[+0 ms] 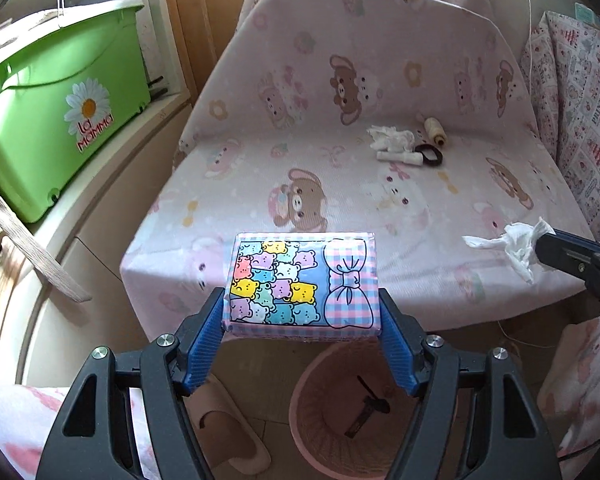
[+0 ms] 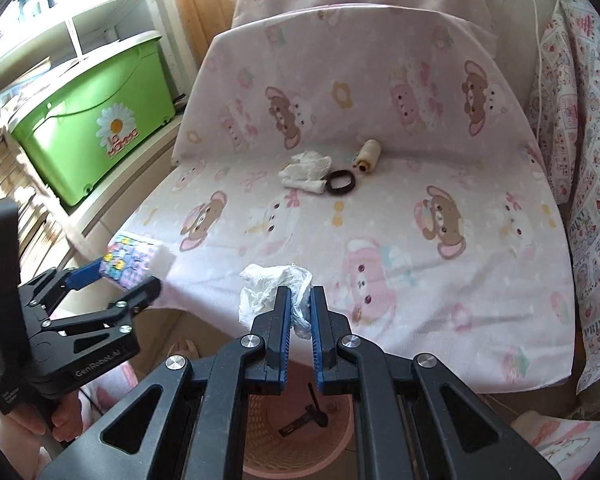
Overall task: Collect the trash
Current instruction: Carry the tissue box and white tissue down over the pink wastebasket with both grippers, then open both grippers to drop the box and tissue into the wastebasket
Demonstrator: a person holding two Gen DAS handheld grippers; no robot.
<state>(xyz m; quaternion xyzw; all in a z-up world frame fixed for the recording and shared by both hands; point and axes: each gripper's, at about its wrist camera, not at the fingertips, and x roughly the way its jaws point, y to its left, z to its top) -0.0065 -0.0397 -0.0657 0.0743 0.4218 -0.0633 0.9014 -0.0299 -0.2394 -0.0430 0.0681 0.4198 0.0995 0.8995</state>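
My left gripper [image 1: 302, 300] is shut on a colourful tissue pack [image 1: 302, 282] with bear print, held over the seat's front edge; both also show in the right wrist view, the gripper [image 2: 118, 276] and the pack [image 2: 134, 260]. My right gripper [image 2: 300, 296] is shut on a crumpled white tissue [image 2: 276, 284], above the pink trash basket [image 2: 300, 432]; the tissue [image 1: 512, 244] and gripper [image 1: 540, 246] show at the right of the left wrist view. The basket [image 1: 348, 412] sits on the floor below the seat. More crumpled tissue [image 2: 306, 170] lies at the seat's back.
A black hair ring [image 2: 341, 182] and a thread spool [image 2: 368, 154] lie beside the far tissue on the pink bear-print seat cushion [image 2: 380, 240]. A green plastic box [image 1: 52, 108] stands on a shelf at the left. A slipper [image 1: 224, 428] lies on the floor.
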